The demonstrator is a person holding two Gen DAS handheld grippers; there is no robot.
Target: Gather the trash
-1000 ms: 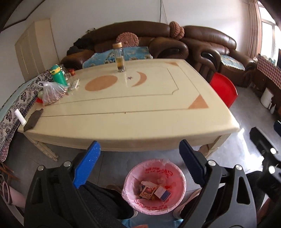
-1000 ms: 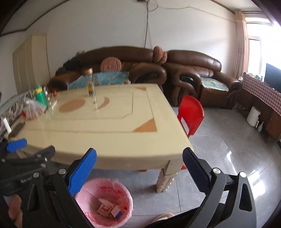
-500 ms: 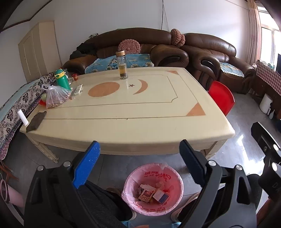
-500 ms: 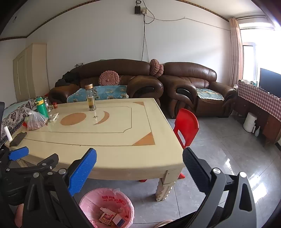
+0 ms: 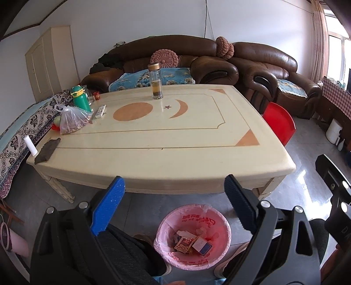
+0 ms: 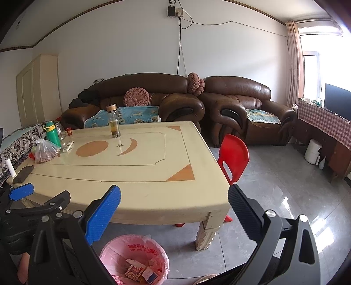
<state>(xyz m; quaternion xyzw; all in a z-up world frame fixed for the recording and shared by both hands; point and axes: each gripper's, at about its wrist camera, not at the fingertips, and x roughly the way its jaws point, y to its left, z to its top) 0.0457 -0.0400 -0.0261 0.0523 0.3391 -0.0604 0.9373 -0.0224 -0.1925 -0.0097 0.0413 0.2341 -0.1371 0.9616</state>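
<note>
Bin [image 5: 193,236] on floor before table [image 5: 153,153], boxes [image 5: 193,242] inside, sofa [image 5: 175,57] behind.

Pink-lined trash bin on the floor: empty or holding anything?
Holding trash. The pink-lined trash bin has a few small cardboard boxes lying at its bottom, well below the rim. Both views show them.

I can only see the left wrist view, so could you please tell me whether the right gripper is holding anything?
Observer: No, the right gripper is open and empty, facing the near edge of the table.
Operator: Thank you. What does the back of the red chair look like?
Observer: The red chair has a cut-out hole low in its backrest, and it stands at the table's right side.
Operator: And where does the cable above the sofa lead, please?
Observer: The cable runs up to a small dark box high on the wall.
</note>
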